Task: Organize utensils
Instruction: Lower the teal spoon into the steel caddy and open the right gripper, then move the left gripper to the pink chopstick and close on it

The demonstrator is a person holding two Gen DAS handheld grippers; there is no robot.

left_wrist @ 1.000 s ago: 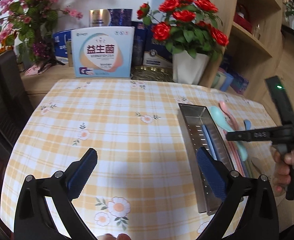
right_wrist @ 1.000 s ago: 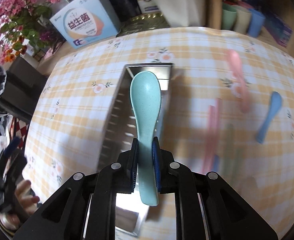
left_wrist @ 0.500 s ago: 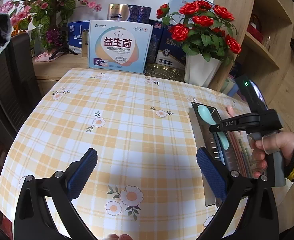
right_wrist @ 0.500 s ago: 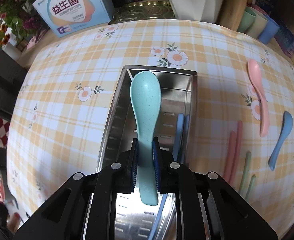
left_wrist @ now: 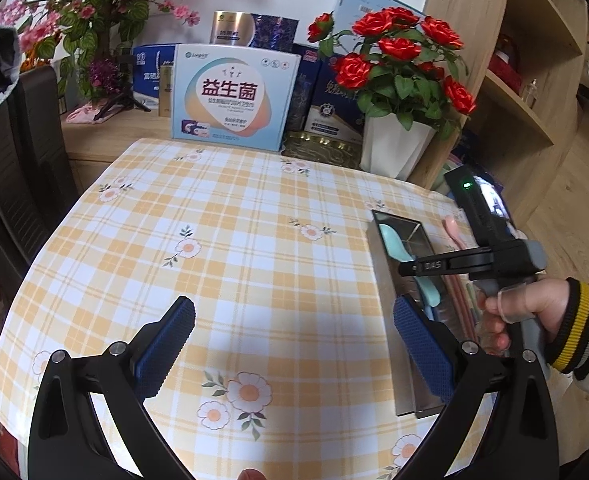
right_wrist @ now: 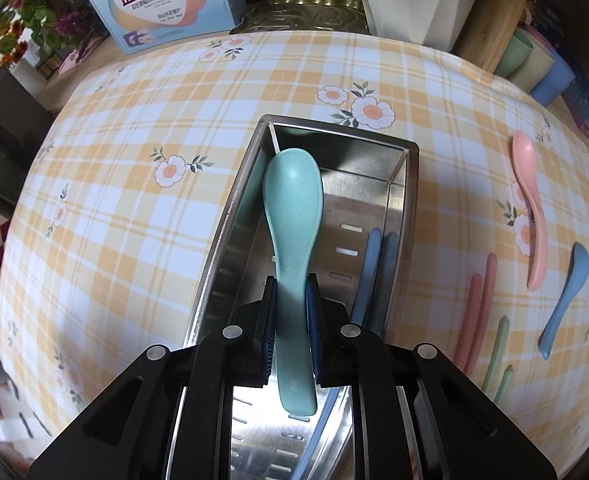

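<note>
The right gripper (right_wrist: 290, 312) clamps a mint-green spoon (right_wrist: 294, 216) by its handle, bowl forward over the steel utensil tray (right_wrist: 230, 216). Blue chopsticks (right_wrist: 374, 268) lie in the tray just right of its pads. Farther right on the tablecloth (right_wrist: 134, 208) lie pink chopsticks (right_wrist: 479, 308), green chopsticks (right_wrist: 498, 354), a pink spoon (right_wrist: 528, 196) and a blue spoon (right_wrist: 566, 300). The left gripper (left_wrist: 294, 344) hangs wide open and empty, the tray beside its right finger.

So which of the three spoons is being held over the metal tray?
The mint-green plastic spoon, clamped in the right gripper; the pink spoon and blue spoon lie on the tablecloth.
</note>
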